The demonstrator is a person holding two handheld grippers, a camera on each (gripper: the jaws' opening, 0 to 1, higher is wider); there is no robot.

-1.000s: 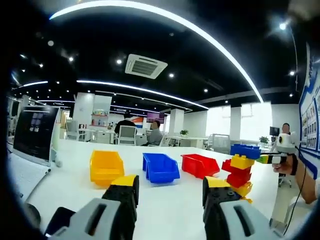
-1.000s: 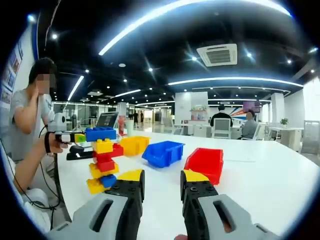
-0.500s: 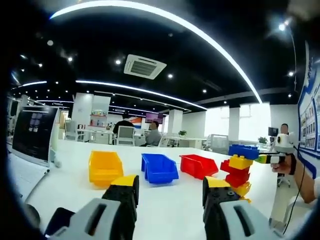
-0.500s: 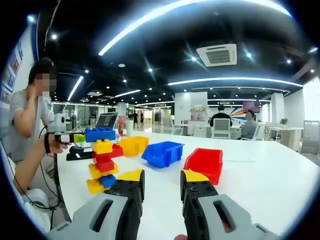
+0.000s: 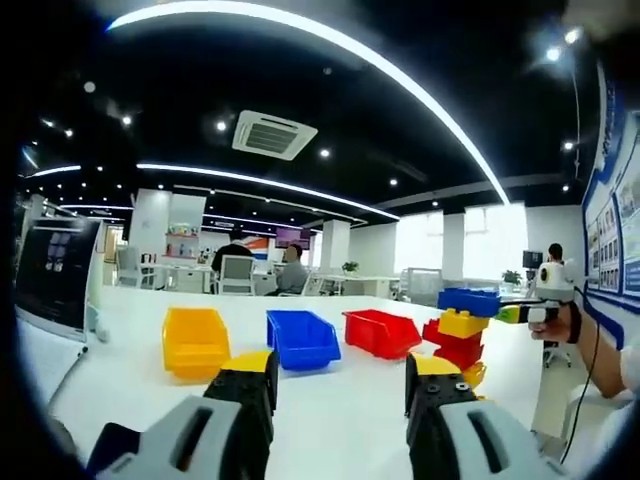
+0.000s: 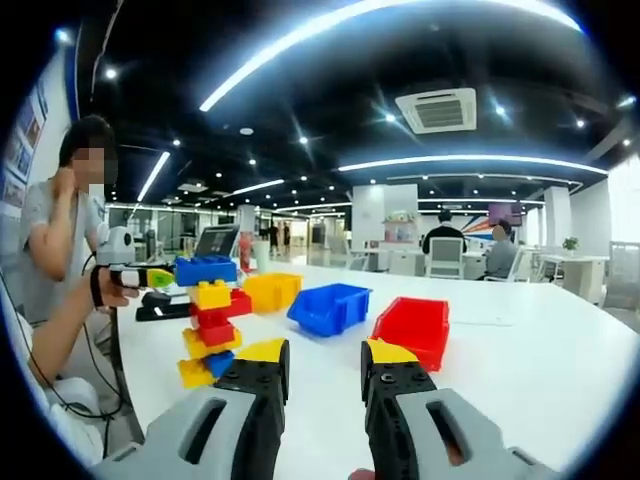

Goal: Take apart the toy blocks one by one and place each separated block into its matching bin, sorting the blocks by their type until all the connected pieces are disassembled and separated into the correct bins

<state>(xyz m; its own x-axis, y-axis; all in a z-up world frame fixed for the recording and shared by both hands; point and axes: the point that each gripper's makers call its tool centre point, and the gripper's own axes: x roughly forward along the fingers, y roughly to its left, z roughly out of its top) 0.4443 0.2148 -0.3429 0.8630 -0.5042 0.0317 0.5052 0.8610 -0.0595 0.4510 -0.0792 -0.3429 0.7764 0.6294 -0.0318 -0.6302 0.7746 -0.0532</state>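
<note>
A stack of joined toy blocks (image 5: 458,338), blue on top with yellow and red below, stands on the white table (image 5: 340,420) to the right of my left gripper (image 5: 340,385). That gripper is open, with nothing between its yellow-tipped jaws. The same block stack (image 6: 210,320) stands left of my right gripper (image 6: 325,370), which is also open and holds nothing. Three bins sit in a row beyond: yellow bin (image 5: 193,340), blue bin (image 5: 302,338), red bin (image 5: 382,332). The right gripper view shows the yellow bin (image 6: 270,290), blue bin (image 6: 330,307) and red bin (image 6: 412,328).
A person (image 6: 55,230) sits at the table edge beside the stack, holding a small green-tipped device (image 6: 130,272) close to its top block. A dark flat object (image 6: 160,306) lies behind the stack. A monitor (image 5: 52,285) stands at the left. People sit at desks far back.
The left gripper view has swung slightly, so bins and stack sit further left in it. The right gripper view is nearly unchanged. Both grippers stay open.
</note>
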